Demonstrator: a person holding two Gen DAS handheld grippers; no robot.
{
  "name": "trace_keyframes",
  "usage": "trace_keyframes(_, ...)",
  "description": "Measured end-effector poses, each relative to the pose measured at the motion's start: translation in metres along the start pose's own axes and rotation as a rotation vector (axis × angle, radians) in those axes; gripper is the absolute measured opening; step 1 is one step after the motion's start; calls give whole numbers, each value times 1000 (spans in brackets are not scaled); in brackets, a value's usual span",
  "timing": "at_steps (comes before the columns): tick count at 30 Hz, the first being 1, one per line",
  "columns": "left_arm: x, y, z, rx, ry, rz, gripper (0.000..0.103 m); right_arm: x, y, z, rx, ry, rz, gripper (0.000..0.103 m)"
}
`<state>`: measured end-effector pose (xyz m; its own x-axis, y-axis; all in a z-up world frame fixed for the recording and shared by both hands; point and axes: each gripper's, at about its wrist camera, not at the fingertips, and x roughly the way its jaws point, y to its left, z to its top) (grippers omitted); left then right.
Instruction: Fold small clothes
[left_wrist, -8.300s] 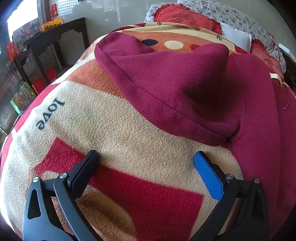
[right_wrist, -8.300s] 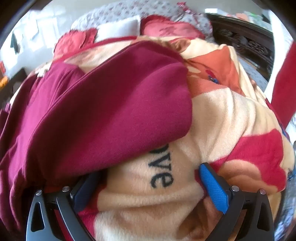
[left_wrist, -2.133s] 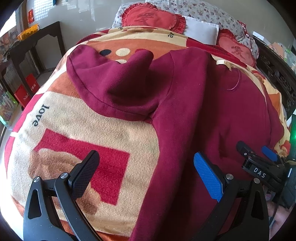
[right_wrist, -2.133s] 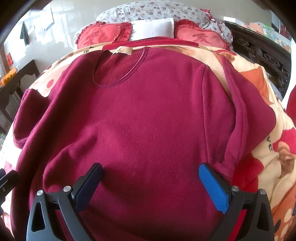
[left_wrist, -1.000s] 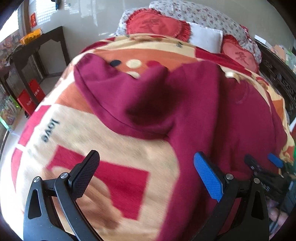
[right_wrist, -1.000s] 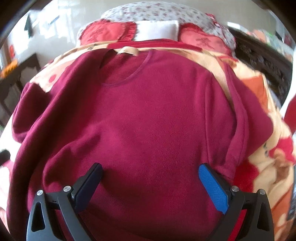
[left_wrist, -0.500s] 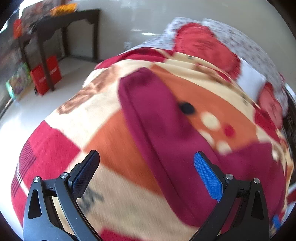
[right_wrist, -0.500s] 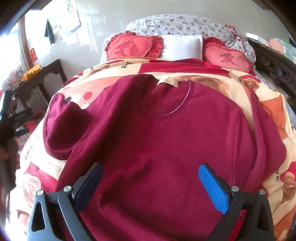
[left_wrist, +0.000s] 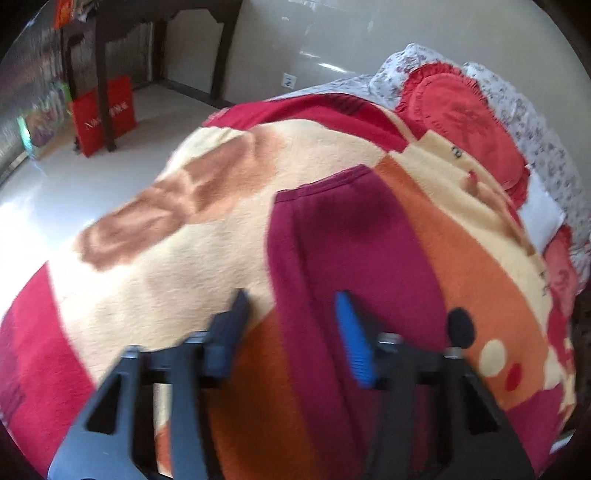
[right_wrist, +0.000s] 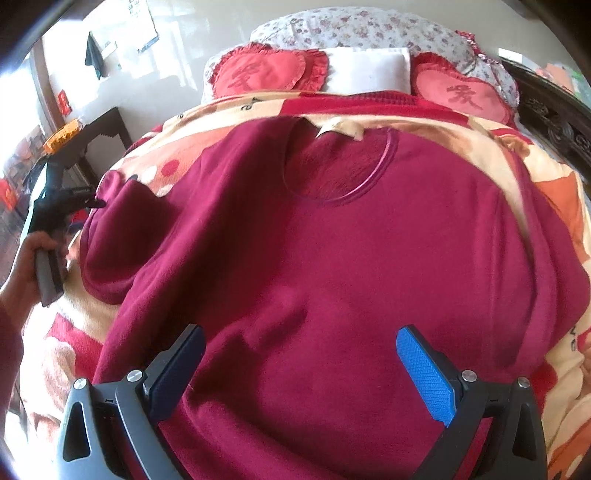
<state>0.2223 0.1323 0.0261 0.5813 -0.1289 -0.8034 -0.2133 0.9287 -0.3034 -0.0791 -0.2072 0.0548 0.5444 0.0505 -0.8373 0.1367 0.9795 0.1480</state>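
Note:
A dark red sweater (right_wrist: 332, 258) lies face up on the patterned blanket (right_wrist: 554, 206), neckline toward the pillows. Its left sleeve (left_wrist: 332, 236) stretches out across the blanket, cuff at the far end. My left gripper (left_wrist: 291, 317) sits low over that sleeve; its jaws are closing, with the sleeve's edge between them and the blue finger (left_wrist: 351, 332) resting on the fabric. The pads stand apart from each other. In the right wrist view the left gripper (right_wrist: 94, 201) shows at the sleeve end, held by a hand (right_wrist: 26, 254). My right gripper (right_wrist: 299, 354) hovers open above the sweater's lower body.
Two red heart cushions (right_wrist: 266, 74) and a white pillow (right_wrist: 365, 70) lie at the head of the bed. A dark side table (left_wrist: 110, 44) and a red bag (left_wrist: 103, 114) stand on the floor to the left. A carved dark bed frame (right_wrist: 554, 110) runs along the right.
The left gripper swung left from the sweater's side to the outstretched sleeve, rolled, and its jaws narrowed from wide open. The right gripper's view tipped up slightly; it stays open.

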Motion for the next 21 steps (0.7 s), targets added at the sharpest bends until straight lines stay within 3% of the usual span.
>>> trace_keyframes(1, 2, -1, 1, -7, 6, -21, 18, 2, 2, -1, -6, 6, 2, 103)
trace_keyframes(8, -25, -4, 4, 14, -24, -50, 8, -1, 0, -2, 5, -3, 4, 103)
trace_keyframes(12, -78, -14, 4, 53, -68, -148, 7, -6, -2, -1, 25, -17, 8, 103)
trace_keyframes(15, -128, -40, -8, 147, -96, -231, 7, -13, -3, -2, 36, -31, 19, 103)
trace_keyframes(21, -212, -110, -56, 339, -136, -426, 7, -31, -9, -4, 43, -60, 11, 103)
